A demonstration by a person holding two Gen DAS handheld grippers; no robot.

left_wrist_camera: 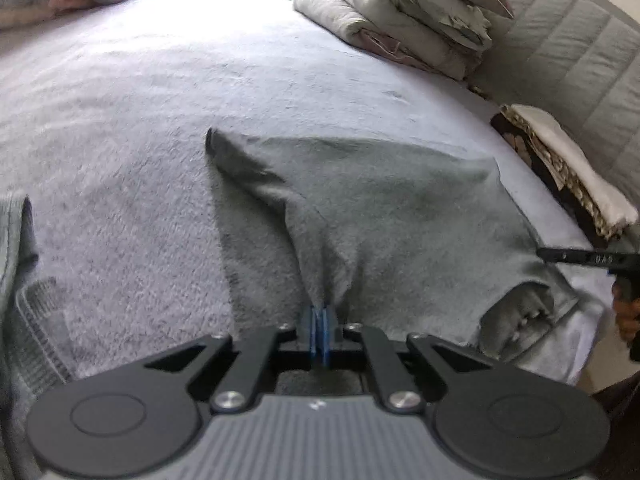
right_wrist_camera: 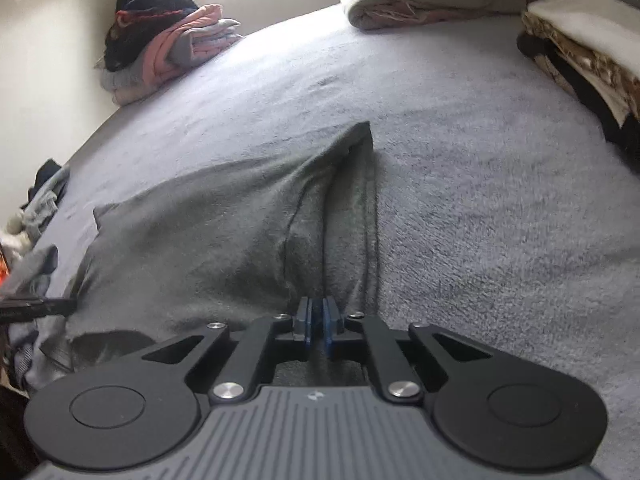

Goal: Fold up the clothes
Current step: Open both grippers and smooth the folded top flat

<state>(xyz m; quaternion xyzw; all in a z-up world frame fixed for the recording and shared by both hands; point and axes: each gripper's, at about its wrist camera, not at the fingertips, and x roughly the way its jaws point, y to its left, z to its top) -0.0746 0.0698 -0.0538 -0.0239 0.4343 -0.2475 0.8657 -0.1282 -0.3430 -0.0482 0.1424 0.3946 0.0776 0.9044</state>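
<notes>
A grey-green knit garment [left_wrist_camera: 380, 216] lies spread on the pale fleece bed cover [left_wrist_camera: 120, 128]. My left gripper [left_wrist_camera: 319, 314] is shut on a pinched fold at the garment's near edge, and the cloth rises in a ridge toward the blue pads. In the right wrist view the same garment [right_wrist_camera: 208, 232] stretches away to the left. My right gripper [right_wrist_camera: 319, 312] is shut on its near edge, with creases running up to a far corner [right_wrist_camera: 362, 130]. The right gripper's black body [left_wrist_camera: 588, 258] and a hand show at the left wrist view's right edge. The left gripper's tip [right_wrist_camera: 36, 306] shows at the right wrist view's left edge.
A folded quilt stack [left_wrist_camera: 404, 20] sits at the bed's far side by the padded headboard [left_wrist_camera: 580, 60]. A white and patterned folded pile [left_wrist_camera: 568, 168] lies right of the garment. Pink and grey clothes [right_wrist_camera: 168, 44] are stacked far left. More grey clothing [left_wrist_camera: 16, 240] lies at the left.
</notes>
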